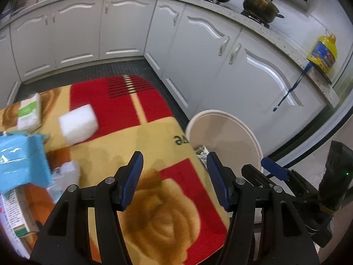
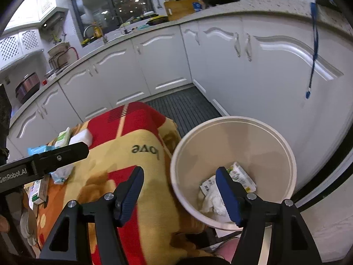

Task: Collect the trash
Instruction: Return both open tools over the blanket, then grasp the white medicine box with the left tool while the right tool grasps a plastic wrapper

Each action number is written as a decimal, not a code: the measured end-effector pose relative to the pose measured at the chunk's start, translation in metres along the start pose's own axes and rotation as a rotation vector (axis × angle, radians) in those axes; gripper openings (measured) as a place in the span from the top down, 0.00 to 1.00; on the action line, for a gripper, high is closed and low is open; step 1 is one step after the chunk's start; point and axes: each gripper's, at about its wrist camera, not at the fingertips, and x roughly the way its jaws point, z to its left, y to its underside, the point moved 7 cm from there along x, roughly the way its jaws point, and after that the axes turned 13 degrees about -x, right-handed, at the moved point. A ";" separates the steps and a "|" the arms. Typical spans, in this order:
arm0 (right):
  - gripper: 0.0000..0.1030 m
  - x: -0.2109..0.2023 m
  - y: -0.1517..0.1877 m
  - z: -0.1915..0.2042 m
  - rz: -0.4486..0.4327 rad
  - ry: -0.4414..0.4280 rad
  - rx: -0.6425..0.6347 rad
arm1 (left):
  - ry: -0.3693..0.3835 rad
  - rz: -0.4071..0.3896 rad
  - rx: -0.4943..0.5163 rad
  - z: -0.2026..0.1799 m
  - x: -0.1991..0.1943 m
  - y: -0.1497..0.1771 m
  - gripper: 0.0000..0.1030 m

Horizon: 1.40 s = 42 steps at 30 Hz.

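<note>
Trash [image 2: 227, 185] in the bin [image 2: 233, 132] half hidden by empty, parted right claw [image 2: 179, 193]; left claw [image 1: 174, 176] likewise.

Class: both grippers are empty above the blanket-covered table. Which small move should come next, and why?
Probably the left gripper, jaws open and empty, should swing toward the white foam block on the red and yellow blanket. It lies nearest, and the round cream bin already holds crumpled paper.

A table draped in a red-and-yellow rose-patterned blanket [image 1: 132, 145] carries a white foam block [image 1: 78, 124], a green-labelled tissue pack [image 1: 29, 112] and a blue wipes packet [image 1: 21, 161].
</note>
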 end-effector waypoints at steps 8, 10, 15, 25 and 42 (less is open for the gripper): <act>0.32 0.002 -0.006 0.029 -0.004 -0.033 -0.041 | -0.029 -0.025 -0.036 0.025 -0.020 -0.002 0.43; 0.31 0.001 -0.008 0.037 -0.006 -0.043 -0.054 | -0.030 -0.029 -0.043 0.030 -0.027 0.000 0.42; 0.30 0.001 -0.012 0.060 -0.010 -0.074 -0.085 | -0.026 -0.037 -0.067 0.048 -0.046 0.004 0.39; 0.27 0.008 -0.009 0.125 0.013 -0.192 -0.167 | -0.094 -0.041 -0.118 0.116 -0.099 0.026 0.39; 0.26 0.048 -0.008 0.220 0.084 -0.309 -0.316 | -0.213 -0.006 -0.358 0.253 -0.136 0.075 0.39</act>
